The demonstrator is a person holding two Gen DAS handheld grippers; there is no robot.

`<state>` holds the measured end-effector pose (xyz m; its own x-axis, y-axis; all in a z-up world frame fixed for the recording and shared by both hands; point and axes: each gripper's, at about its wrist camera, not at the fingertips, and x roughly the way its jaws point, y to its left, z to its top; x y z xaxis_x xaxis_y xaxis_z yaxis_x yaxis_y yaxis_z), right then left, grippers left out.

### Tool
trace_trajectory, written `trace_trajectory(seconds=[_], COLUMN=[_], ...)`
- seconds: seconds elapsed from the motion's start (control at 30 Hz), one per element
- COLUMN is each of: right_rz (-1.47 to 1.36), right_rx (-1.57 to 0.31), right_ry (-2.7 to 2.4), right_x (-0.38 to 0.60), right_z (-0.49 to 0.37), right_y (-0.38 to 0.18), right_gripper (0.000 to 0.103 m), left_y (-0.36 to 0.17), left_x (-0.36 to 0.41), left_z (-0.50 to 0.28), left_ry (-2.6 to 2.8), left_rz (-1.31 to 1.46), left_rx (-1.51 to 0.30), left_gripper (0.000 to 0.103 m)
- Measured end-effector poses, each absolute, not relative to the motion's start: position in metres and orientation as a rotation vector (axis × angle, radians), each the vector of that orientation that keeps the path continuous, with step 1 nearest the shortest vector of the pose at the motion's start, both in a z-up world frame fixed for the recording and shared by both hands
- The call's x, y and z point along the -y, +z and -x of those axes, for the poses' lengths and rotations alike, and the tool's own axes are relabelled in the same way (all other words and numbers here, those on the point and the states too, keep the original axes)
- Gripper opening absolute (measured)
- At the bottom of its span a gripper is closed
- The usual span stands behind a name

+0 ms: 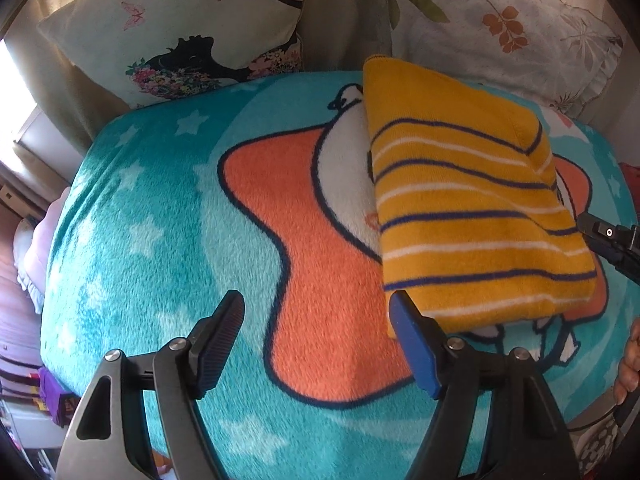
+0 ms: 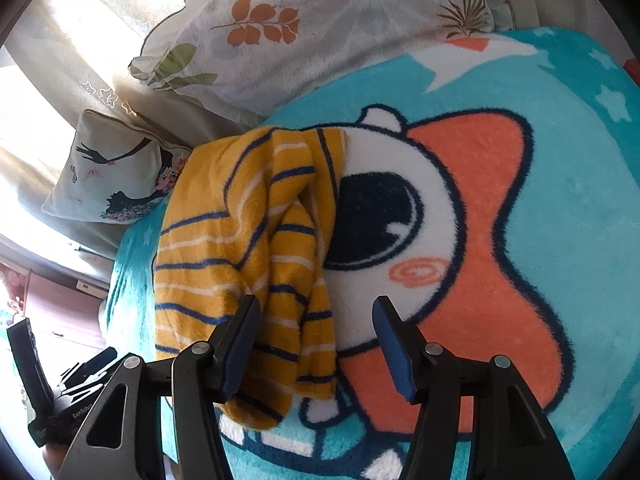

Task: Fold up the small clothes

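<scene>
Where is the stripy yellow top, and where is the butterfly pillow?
stripy yellow top [image 1: 472, 216]: left wrist view, middle of the folded striped front.
butterfly pillow [image 1: 168, 32]: left wrist view, pale face by the pink butterflies.

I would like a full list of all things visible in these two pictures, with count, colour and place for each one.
yellow knitted garment with blue and white stripes: one, folded, lying on the blanket.
fluffy turquoise blanket with orange star cartoon: one, covering the surface under the garment.
cream pillow with butterflies and black silhouette print: one, behind the blanket, on the left in the left wrist view.
pale pillow with orange and green leaf print: one, behind the blanket, beside the other pillow.
beige curtain: one, behind the pillows.
left claw: one, black, open, at the garment's near corner.
right claw: one, black, open, at the garment's near end.
</scene>
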<state>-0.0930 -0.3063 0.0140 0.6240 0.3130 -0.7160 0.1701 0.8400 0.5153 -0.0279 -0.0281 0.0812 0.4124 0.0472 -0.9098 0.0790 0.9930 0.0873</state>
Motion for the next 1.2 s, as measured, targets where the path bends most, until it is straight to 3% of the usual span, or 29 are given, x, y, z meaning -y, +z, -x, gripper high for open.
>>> trace_trajectory(seconds=[0.97,1.03,1.1,1.2], right_rz=[-0.643,-0.648,-0.664,-0.689], right_rx=[-0.881,-0.872,-0.860,-0.862], right_ry=[-0.057,-0.044,-0.023,-0.001], right_x=[0.285,0.288,0.293,0.302], right_z=[0.088,0.082,0.075,0.055], right_y=[0.016,0.018,0.019,0.015], right_gripper=[0.068,0.068,0.077,0.079], left_y=[0.076,0.079,0.079,0.067], left_x=[-0.017,-0.021,-0.022,-0.016], left_z=[-0.012,-0.020,-0.029,-0.052], left_ry=[-0.177,-0.236,-0.277,-0.375], left_rz=[-0.067,0.020,0.078,0.154], left_rx=[-1.149,-1.118,-1.078,-1.085], left_gripper=[0.074,0.081,0.086,0.086])
